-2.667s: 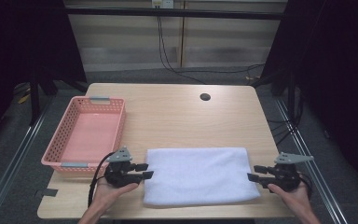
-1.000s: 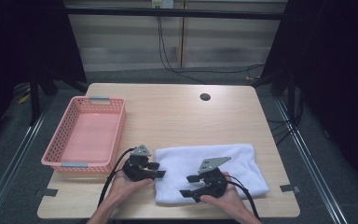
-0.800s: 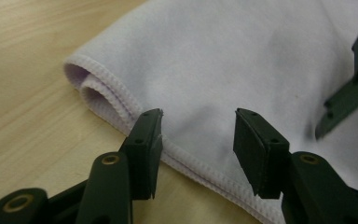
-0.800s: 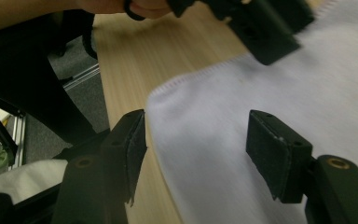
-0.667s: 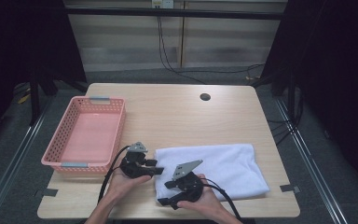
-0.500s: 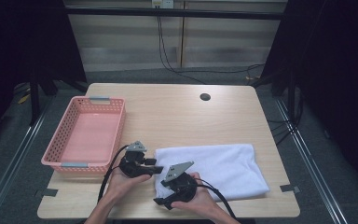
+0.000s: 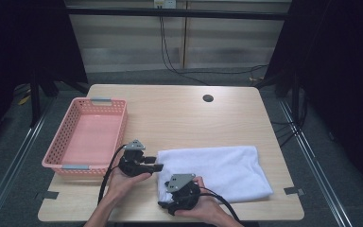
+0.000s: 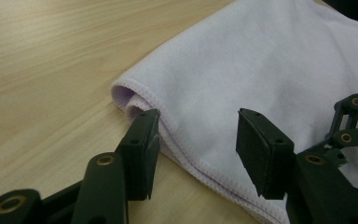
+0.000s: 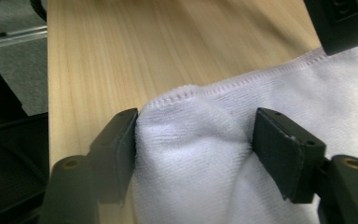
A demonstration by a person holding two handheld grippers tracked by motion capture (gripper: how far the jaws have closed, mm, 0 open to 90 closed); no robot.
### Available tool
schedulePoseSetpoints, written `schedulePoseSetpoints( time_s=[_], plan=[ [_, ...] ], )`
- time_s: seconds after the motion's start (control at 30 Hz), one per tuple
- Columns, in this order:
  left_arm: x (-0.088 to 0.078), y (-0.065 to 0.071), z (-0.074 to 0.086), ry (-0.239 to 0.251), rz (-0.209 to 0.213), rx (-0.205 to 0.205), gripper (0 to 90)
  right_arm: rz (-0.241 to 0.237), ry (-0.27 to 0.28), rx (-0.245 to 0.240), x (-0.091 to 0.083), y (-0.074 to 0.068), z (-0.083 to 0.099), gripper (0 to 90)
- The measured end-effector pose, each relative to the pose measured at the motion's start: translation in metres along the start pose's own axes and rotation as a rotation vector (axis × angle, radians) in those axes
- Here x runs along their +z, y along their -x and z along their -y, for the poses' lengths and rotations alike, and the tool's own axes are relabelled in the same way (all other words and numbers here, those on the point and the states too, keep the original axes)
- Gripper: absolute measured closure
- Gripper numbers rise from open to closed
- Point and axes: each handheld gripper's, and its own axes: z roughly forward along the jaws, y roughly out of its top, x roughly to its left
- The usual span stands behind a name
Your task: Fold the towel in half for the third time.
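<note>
Here the right gripper (image 9: pixel 193 149) jaws, just closing, pinch the towel (image 9: pixel 242 140); its corner stays hidden.

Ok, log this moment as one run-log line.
work: folding towel | left claw: open at towel's corner | right claw: closing around bunched towel edge | basket: left, apart from the towel

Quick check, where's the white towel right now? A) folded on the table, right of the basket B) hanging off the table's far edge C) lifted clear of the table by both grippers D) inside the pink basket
A. In the high view the white towel lies folded flat on the table, to the right of the pink basket, which has nothing in it.
</note>
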Motion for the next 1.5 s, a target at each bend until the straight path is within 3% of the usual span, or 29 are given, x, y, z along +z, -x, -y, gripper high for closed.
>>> schedulePoseSetpoints(
  time_s=[0.07,0.17,0.27,0.33,0.47,0.53,0.63,0.73,0.9,1.0,1.17,1.27,1.37,1.4,1.43,1.5],
  plan=[
    [0.001,-0.001,-0.001,-0.003,0.001,0.004,49.0,0.021,0.004,0.009,-0.002,0.006,0.001,58.2],
    [0.002,-0.002,-0.003,0.013,0.004,0.002,48.9,0.028,-0.021,-0.006,-0.003,0.013,-0.002,68.8],
    [0.000,-0.005,-0.005,0.021,-0.006,-0.003,48.3,0.016,-0.049,0.024,-0.003,0.017,-0.006,73.3],
    [-0.001,-0.008,-0.008,0.041,-0.028,-0.010,46.2,-0.005,-0.043,0.081,-0.004,0.021,-0.006,74.5],
    [-0.002,-0.015,-0.013,0.067,-0.031,-0.023,44.7,-0.072,0.013,0.237,-0.006,0.032,0.001,76.2],
    [0.000,-0.020,-0.012,0.069,-0.027,-0.047,44.4,-0.102,0.031,0.282,-0.009,0.037,0.002,76.5],
    [0.003,-0.022,-0.012,0.054,-0.028,-0.043,42.6,-0.126,0.060,0.312,-0.014,0.041,0.002,76.6],
    [0.005,-0.021,-0.013,0.049,-0.061,-0.005,41.2,-0.123,0.065,0.306,-0.019,0.039,0.001,76.6],
    [0.016,-0.026,-0.019,0.034,-0.039,-0.003,37.0,-0.117,0.053,0.287,-0.020,0.035,0.003,76.6],
    [0.023,-0.026,-0.019,-0.021,-0.060,0.032,37.4,-0.116,0.062,0.285,-0.021,0.035,0.005,76.5],
    [0.029,-0.029,-0.016,-0.041,-0.037,0.014,37.4,-0.126,0.057,0.297,-0.020,0.036,0.005,76.4],
    [0.031,-0.025,-0.016,-0.056,-0.020,0.029,37.2,-0.126,0.057,0.288,-0.020,0.036,0.006,76.4],
    [0.032,-0.021,-0.015,-0.085,0.013,0.071,54.6,-0.120,0.059,0.290,-0.021,0.036,0.005,76.4],
    [0.033,-0.020,-0.014,-0.089,0.042,0.074,66.0,-0.121,0.064,0.288,-0.021,0.035,0.005,76.4],
    [0.034,-0.019,-0.013,-0.081,0.047,0.069,73.1,-0.118,0.067,0.285,-0.022,0.035,0.005,76.4],
    [0.032,-0.021,-0.013,-0.065,0.061,0.028,77.7,-0.116,0.069,0.284,-0.023,0.035,0.004,76.4]
  ],
)
